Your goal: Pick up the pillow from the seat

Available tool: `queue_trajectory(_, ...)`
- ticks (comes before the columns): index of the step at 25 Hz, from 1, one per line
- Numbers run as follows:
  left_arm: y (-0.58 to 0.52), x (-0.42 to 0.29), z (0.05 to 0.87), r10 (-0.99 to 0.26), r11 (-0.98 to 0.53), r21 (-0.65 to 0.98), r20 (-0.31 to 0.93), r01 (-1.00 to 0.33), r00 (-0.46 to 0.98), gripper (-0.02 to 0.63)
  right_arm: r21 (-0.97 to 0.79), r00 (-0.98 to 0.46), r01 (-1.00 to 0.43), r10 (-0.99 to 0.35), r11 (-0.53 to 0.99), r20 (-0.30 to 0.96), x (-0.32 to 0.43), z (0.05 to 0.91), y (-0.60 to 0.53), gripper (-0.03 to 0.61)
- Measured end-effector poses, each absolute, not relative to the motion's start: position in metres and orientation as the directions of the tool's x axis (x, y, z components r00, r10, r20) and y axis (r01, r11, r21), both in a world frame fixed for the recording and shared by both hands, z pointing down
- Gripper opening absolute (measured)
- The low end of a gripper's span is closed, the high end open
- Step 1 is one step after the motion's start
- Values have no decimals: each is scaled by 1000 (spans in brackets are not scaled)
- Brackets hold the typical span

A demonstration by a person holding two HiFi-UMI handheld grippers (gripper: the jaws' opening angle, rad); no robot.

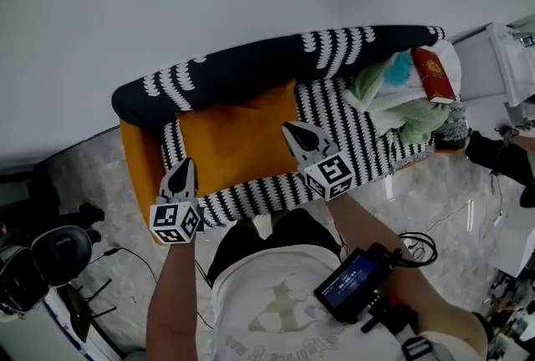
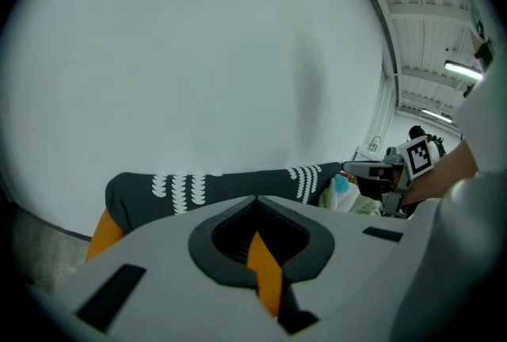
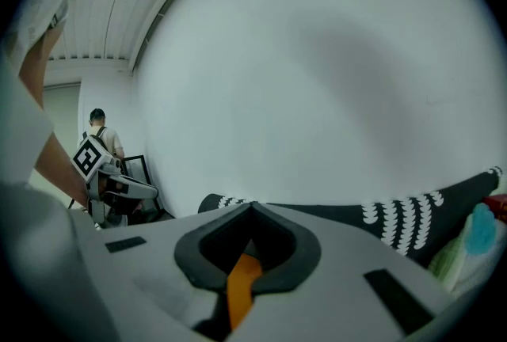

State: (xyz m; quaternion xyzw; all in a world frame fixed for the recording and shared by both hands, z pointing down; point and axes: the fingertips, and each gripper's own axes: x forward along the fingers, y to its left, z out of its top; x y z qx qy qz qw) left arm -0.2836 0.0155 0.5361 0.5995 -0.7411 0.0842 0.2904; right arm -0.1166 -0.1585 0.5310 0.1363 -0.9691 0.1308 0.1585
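Observation:
An orange pillow (image 1: 238,138) lies flat on the left half of a black-and-white patterned sofa (image 1: 368,138). My left gripper (image 1: 182,161) is shut and empty, its tip over the seat just off the pillow's left edge. My right gripper (image 1: 287,127) is also shut and empty, its tip at the pillow's right edge. In the left gripper view the jaws (image 2: 255,199) meet, and a sliver of the orange pillow (image 2: 266,273) shows through the slot between them. The right gripper view shows the same: closed jaws (image 3: 252,207) with the orange pillow (image 3: 241,291) below.
Green cloths (image 1: 399,104), a red book (image 1: 432,75) and a blue item fill the sofa's right end. The sofa's backrest (image 1: 251,67) stands against a white wall. Orange fabric (image 1: 138,159) covers the left arm. Cables and gear lie on the marble floor (image 1: 92,175).

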Motion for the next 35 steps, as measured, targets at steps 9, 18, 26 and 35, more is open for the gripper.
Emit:
queue_trajectory(9, 39, -305, 608, -789, 277, 248, 610, -928, -72, 9, -223, -847, -386, -248, 895, 470, -111, 604, -146, 14)
queue_trajectory(18, 71, -313, 680, -730, 319, 295, 682, -901, -36, 9, -253, -742, -532, -301, 808, 599, -83, 681, -149, 14)
queue_trajectory(26, 69, -319, 743, -690, 372, 348, 724, -860, -5, 10, -272, -660, -600, -273, 752, 700, -62, 753, -156, 14)
queue_trajectory(35, 65, -320, 788, -665, 355, 375, 745, -856, 51, 48, -315, -655, -626, -262, 713, 709, -57, 790, -158, 80)
